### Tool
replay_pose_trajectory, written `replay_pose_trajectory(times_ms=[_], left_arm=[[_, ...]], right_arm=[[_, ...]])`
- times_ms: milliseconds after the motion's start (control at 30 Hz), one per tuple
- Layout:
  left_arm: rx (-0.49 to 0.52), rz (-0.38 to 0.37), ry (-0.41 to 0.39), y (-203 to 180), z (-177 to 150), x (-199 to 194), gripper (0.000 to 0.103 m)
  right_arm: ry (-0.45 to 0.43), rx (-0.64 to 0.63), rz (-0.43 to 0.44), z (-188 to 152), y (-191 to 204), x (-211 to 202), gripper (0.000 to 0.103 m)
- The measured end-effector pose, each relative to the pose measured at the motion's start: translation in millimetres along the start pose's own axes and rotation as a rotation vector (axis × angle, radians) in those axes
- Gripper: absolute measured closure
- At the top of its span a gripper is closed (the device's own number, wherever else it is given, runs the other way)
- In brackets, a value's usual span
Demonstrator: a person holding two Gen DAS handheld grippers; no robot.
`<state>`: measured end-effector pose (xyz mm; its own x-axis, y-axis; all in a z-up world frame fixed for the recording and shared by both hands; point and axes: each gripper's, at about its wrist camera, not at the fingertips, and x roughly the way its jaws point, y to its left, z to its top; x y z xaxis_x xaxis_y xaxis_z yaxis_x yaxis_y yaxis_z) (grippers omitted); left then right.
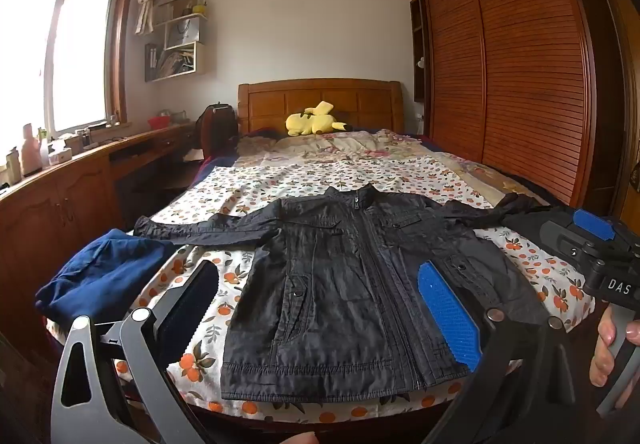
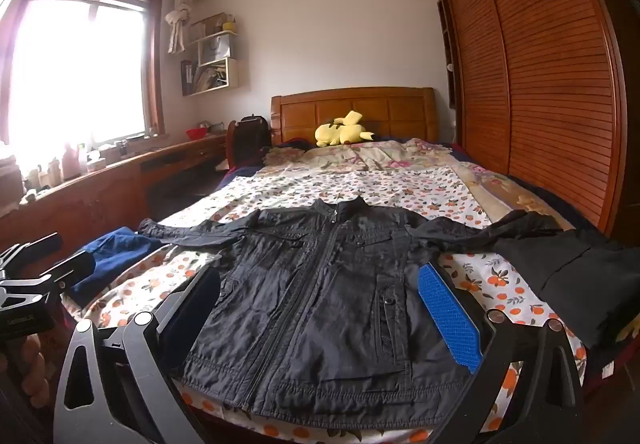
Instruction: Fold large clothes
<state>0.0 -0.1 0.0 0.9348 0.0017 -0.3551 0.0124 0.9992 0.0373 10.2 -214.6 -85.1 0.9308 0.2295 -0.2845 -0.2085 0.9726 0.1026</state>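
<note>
A black zip-front jacket [image 1: 332, 284] [image 2: 320, 304] lies flat and face up on the bed, collar toward the headboard, both sleeves spread out sideways. My left gripper [image 1: 320, 308] hovers open above the jacket's hem, its blue-padded fingers [image 1: 448, 320] wide apart and holding nothing. My right gripper [image 2: 320, 308] is also open over the lower part of the jacket, empty. In the left wrist view the right gripper's body [image 1: 592, 244] shows at the right edge with a person's fingers on its handle. The left gripper's body [image 2: 36, 284] shows at the left edge of the right wrist view.
The bed sheet [image 1: 280, 180] has an orange-fruit print. A crumpled blue garment [image 1: 100, 276] lies at the bed's left corner, a dark folded garment [image 2: 576, 276] at the right. A yellow plush toy [image 1: 312, 120] sits by the headboard. A wooden wardrobe [image 1: 520, 64] stands right, a desk [image 1: 80, 172] left.
</note>
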Motion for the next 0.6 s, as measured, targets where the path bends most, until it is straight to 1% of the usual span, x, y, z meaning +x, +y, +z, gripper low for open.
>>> replay_pose_trajectory(times_ms=[600], left_arm=[[0.002, 0.003, -0.010, 1.9, 3.2, -4.3, 0.002]], right_arm=[[0.002, -0.002, 0.000, 0.0, 1.9, -1.4, 0.007]])
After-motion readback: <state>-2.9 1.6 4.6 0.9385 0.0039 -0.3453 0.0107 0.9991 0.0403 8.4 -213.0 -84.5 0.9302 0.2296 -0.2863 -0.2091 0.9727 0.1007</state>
